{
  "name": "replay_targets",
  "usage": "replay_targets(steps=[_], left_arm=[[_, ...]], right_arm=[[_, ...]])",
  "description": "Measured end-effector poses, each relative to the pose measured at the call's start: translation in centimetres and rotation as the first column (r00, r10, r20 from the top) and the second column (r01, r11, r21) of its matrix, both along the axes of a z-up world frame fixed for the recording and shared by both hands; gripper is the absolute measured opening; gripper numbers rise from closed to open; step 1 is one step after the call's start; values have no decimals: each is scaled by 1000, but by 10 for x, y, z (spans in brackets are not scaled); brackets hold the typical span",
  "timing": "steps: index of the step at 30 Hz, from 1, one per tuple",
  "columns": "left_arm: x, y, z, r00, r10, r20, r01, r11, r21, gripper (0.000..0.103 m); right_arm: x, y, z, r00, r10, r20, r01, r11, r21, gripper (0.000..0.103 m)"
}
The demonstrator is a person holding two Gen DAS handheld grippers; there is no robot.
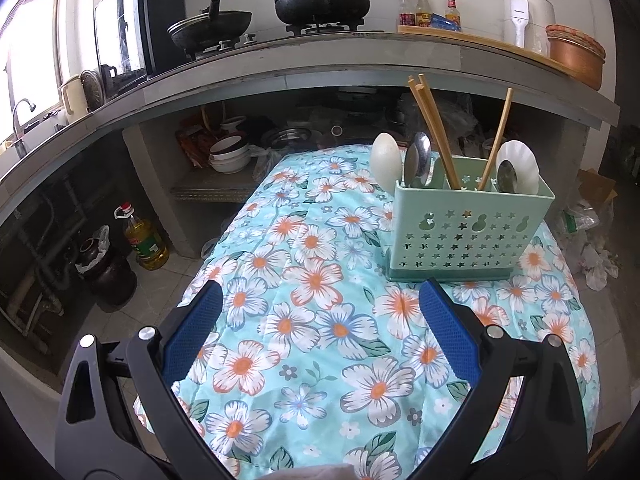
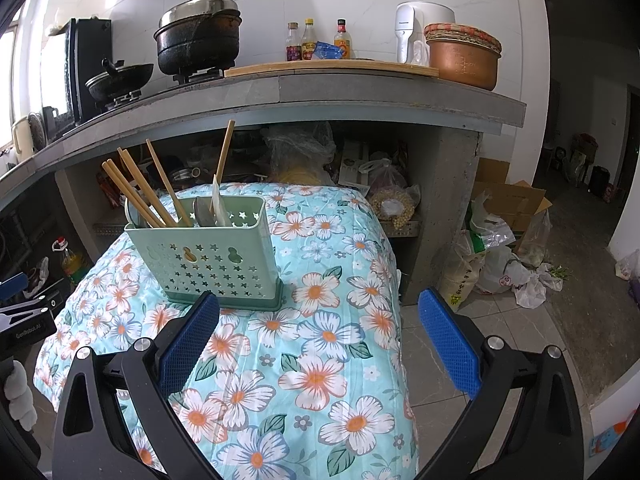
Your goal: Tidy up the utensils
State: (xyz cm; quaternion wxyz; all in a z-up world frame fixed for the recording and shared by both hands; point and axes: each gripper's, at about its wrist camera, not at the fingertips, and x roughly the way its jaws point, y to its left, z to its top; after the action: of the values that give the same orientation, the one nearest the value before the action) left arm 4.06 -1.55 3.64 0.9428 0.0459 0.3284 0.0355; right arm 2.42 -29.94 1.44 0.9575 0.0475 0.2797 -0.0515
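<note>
Right now, through the left wrist camera, I see the green utensil caddy point(image 1: 468, 232) standing upright at centre right of the frame on the floral cloth point(image 1: 304, 320). Chopsticks point(image 1: 434, 132) lean in its middle compartment, metal spoons point(image 1: 418, 160) and white spoons point(image 1: 386, 160) stand in the side ones, handles down so they stay sorted. My left gripper point(image 1: 320, 332) sits at the bottom, spread wide, holding and touching nothing.

Through the right wrist camera, the caddy point(image 2: 208, 256) sits at centre left, chopsticks point(image 2: 136, 188) fanned toward the upper left. My right gripper point(image 2: 320, 336) gapes wide at the bottom, empty, clear of the cloth. No loose utensil shows, so I judge the sorting nearly finished.
</note>
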Motion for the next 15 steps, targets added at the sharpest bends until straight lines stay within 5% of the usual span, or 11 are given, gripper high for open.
replay_targets(steps=[15], left_arm=[[0, -2, 0, 1000, -20, -4, 20, 1000, -1, 95]], right_arm=[[0, 0, 0, 1000, 0, 1, 0, 1000, 0, 97]])
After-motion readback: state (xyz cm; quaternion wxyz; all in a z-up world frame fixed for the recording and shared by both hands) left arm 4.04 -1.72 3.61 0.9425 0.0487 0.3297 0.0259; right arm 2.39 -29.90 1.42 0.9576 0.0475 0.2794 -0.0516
